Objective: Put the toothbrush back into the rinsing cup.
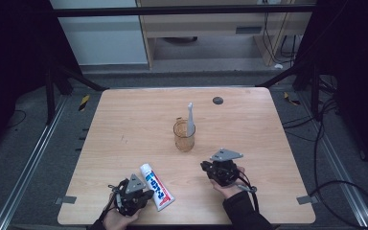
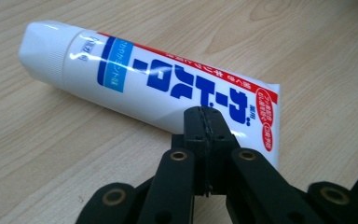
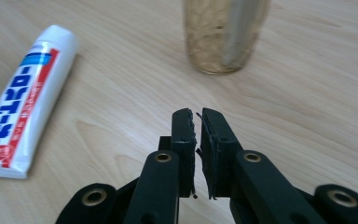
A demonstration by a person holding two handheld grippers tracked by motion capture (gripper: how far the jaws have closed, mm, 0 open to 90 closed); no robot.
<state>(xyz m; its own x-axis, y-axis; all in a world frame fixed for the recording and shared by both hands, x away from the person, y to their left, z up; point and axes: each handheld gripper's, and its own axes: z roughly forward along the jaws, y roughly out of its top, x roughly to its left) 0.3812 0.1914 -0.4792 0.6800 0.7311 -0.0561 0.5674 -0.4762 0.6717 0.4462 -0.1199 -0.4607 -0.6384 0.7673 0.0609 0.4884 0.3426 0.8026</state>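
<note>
A white toothpaste tube (image 1: 155, 187) with red and blue print lies flat near the table's front edge, cap toward the far side. In the left gripper view the toothpaste tube (image 2: 154, 84) lies just beyond my left gripper (image 2: 206, 113), whose jaws are pressed together and empty. The left gripper (image 1: 139, 194) rests left of the tube. A clear amber glass (image 1: 184, 135) stands mid-table with a white toothbrush (image 1: 190, 120) upright in it. My right gripper (image 1: 215, 168) sits on the table right of and nearer than the glass. In the right gripper view the right gripper (image 3: 198, 115) is shut with nothing held, facing the glass (image 3: 223, 35).
The light wooden table (image 1: 124, 124) has a dark round hole (image 1: 217, 100) near its far edge. Black frame legs and cables lie on the floor around it. A person's hands hold both grippers at the front edge.
</note>
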